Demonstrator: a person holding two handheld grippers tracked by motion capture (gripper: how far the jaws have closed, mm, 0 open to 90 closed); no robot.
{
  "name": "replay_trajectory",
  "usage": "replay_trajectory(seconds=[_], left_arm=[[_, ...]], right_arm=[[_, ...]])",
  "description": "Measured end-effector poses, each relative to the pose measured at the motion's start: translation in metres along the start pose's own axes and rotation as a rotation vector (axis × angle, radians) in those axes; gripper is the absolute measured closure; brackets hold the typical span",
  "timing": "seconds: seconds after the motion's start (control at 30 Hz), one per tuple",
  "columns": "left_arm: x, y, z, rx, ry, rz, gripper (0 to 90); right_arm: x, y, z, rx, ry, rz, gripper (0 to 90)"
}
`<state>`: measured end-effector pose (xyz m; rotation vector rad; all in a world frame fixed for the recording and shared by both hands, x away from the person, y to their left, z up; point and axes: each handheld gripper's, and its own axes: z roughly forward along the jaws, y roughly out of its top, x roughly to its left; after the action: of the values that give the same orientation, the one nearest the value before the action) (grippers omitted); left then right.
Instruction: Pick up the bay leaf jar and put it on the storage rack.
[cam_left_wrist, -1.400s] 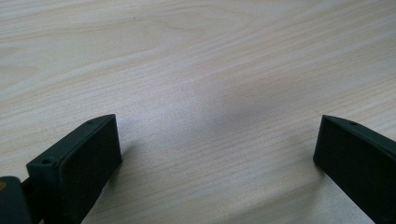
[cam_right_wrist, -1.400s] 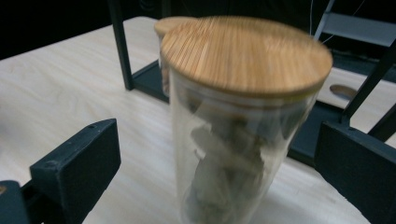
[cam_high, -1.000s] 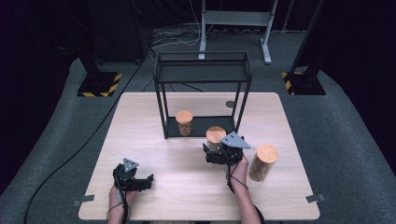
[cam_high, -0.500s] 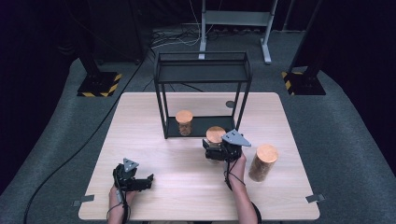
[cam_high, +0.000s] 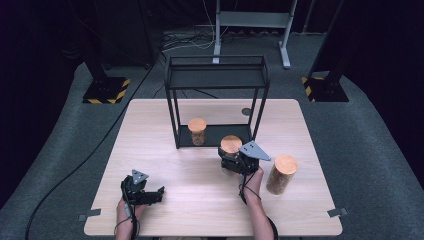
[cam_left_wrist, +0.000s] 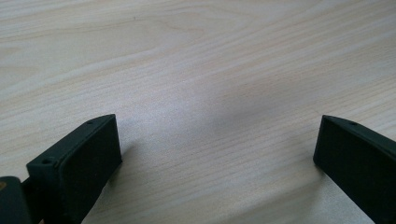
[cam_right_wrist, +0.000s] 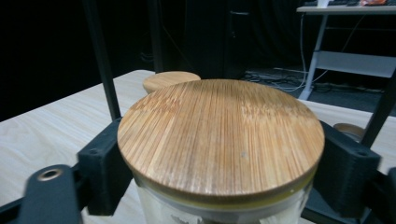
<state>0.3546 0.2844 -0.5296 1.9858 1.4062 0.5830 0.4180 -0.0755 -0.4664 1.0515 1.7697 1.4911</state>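
Jaws of right gripper (cam_right_wrist: 219, 177) just closed on jar (cam_right_wrist: 219, 140), black rack (cam_high: 217, 100) beyond.

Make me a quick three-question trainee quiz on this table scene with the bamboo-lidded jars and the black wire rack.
1. How many bamboo-lidded jars are in the high view?
2. True or false: the left gripper holds a jar.
3. Which jar stands inside the black rack? A the left one, B the tall right one.

Key
1. Three: left jar, middle jar, tall jar.
2. False; its jaws are open over the bare table.
3. A. The right gripper has just closed on the middle jar.
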Motion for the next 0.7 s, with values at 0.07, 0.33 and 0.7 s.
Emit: replay_trajectory(seconds=[0.07,0.33,0.7], left_arm=[[0.0000,0.0000,0.0000,0.000,0.000,0.000,0.0],[0.0000,0.0000,0.0000,0.000,0.000,0.000,0.0],[0.0000,0.0000,0.0000,0.000,0.000,0.000,0.0]], right_arm=[[-0.0008,-0.0007,-0.0006,-0.006,0.000,0.005,21.2],[0.0018,-0.0005,-0.0014,-0.016,-0.007,-0.015,24.5],[0.0044,0.0012,-0.0020,-0.019,-0.018,-0.019,25.0]])
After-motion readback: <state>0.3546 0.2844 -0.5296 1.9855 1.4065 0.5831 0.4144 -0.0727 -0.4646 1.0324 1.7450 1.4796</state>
